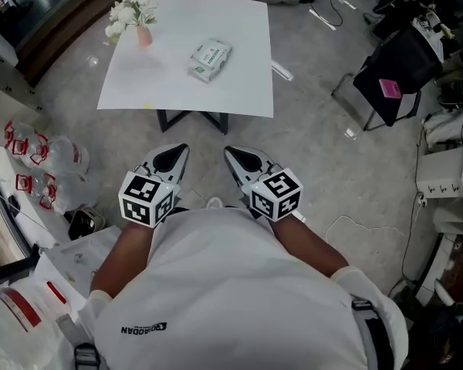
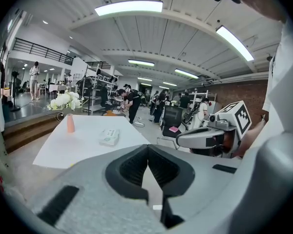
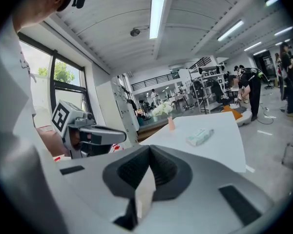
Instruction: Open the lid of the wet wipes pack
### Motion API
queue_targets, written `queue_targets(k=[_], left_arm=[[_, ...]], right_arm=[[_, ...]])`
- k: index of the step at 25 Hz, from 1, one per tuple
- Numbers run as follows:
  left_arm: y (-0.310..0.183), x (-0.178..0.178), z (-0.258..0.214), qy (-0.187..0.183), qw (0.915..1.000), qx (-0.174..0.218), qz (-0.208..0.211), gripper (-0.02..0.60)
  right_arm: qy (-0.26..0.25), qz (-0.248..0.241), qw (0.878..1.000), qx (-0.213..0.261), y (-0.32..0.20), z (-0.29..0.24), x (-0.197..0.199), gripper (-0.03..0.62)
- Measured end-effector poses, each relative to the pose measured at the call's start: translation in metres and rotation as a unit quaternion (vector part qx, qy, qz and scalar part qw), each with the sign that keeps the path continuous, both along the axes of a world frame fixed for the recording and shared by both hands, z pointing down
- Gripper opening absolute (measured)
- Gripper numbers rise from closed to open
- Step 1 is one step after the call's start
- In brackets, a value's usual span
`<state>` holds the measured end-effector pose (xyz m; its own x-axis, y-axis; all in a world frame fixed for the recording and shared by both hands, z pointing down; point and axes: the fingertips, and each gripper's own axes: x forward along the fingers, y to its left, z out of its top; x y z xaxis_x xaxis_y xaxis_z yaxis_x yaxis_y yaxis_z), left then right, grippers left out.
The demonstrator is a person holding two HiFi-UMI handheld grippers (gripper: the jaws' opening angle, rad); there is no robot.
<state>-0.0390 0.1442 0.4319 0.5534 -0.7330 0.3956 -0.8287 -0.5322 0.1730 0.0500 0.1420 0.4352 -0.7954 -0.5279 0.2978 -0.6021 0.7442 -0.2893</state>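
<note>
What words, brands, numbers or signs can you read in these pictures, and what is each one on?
"ROADDAN", upside down, letters uncertain: white shirt.
Wet wipes pack: print too small to read.
Left marker cube, right marker cube: square patterns, no words.
Bags with red print: unreadable.

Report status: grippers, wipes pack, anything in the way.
Both shut and empty: left gripper, right gripper, short of the table. Untouched wet wipes pack lies on it. Only a flower vase nearby, set apart.
</note>
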Motion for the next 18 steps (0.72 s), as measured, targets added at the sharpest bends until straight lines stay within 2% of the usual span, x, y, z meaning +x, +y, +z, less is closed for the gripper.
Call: queue_targets(k=[5,18], left_arm=[[-0.009,0.012,0.003,-0.006,0.9999,-0.007,0.007,0.009],[-0.027,0.013,0.016,0.01,0.9997,-0.022,0.01,0.009]], right_arm=[[-0.011,0.001,1.0,-0.003,-0.011,-0.003,0.007,0.006],[-0.004,0.007,1.0,-0.024,-0.022,0.015,0.008,0.006]])
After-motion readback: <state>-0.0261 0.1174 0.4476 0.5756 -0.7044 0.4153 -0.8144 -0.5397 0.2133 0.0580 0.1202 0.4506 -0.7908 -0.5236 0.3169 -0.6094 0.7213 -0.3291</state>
